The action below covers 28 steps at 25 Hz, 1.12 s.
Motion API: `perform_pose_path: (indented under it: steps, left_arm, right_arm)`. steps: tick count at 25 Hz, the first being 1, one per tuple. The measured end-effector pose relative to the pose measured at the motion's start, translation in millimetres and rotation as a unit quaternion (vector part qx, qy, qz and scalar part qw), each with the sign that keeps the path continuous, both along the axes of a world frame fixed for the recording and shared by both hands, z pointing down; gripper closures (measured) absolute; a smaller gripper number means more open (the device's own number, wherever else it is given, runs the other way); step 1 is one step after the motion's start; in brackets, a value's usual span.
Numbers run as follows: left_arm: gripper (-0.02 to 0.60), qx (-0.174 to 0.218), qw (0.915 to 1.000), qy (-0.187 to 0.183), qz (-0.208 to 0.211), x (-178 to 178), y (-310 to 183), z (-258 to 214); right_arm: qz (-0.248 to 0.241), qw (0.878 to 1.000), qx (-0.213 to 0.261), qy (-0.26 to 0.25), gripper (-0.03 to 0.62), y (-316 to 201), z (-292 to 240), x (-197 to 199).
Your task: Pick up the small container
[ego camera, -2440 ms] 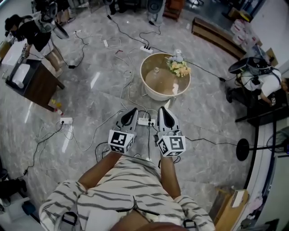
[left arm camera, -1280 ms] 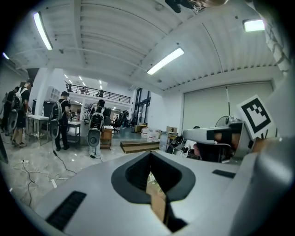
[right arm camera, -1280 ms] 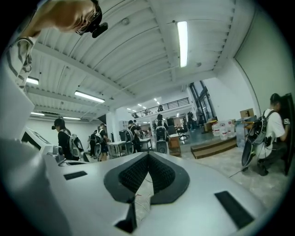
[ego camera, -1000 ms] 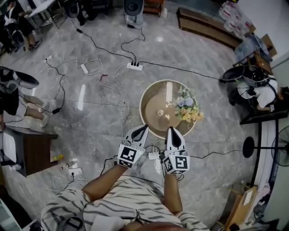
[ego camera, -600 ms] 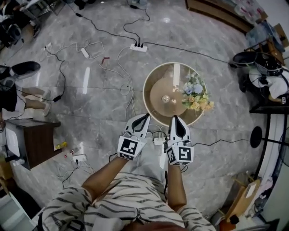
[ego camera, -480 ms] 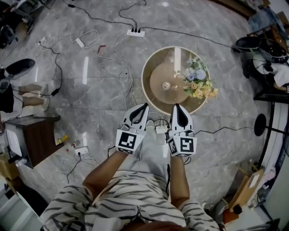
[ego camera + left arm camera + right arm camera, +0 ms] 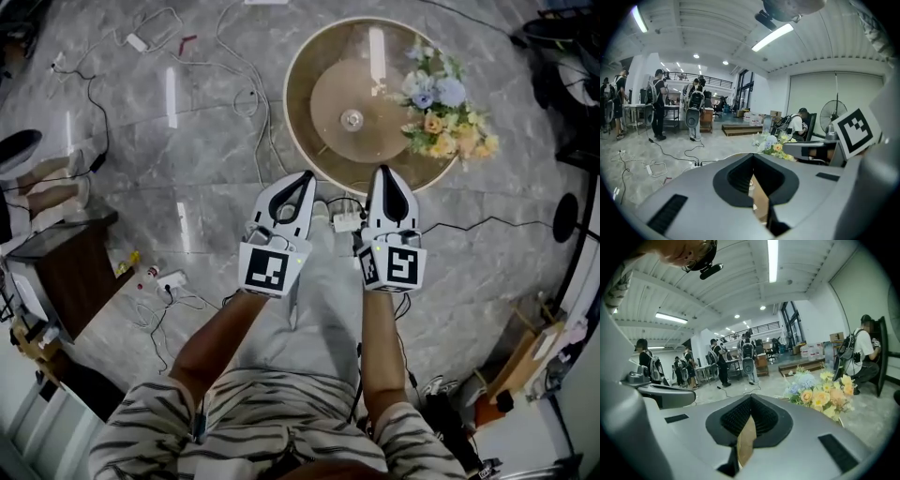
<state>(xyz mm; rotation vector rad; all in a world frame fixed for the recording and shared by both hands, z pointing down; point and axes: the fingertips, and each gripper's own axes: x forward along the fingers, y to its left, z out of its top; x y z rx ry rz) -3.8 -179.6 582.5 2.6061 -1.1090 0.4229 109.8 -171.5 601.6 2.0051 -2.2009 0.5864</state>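
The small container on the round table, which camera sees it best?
The head view: the small container sits in plain sight at the middle of the round table, seen from above. In both gripper views only a sliver of tabletop shows, and I cannot make it out there.

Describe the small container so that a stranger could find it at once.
Find the round table. The small container sits at its centre, beside the flowers. It is the only small, pale, round thing on the bare top.
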Motion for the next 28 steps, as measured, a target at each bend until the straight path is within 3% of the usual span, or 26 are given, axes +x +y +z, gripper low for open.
perform_pose_path:
  steps: [6, 19, 28]
  left_arm:
    - [0.584, -0.004, 0.9999, -0.006, 0.011, 12, -1, 44]
    - [0.584, -0.033, 0.9994, -0.006, -0.013, 16, -12, 109]
    - [0.584, -0.048, 0.9984, -0.01, -0.029, 10, -23, 140]
  right_arm:
    - [-0.005, 1.0, -0.004, 0.004, 0.588, -23, 61, 2]
    - [-0.012, 0.999, -0.046, 0.011, 0.586, -52, 164, 11]
    - [-0.038, 0.997, -0.061, -0.004, 0.4, -70, 220, 2]
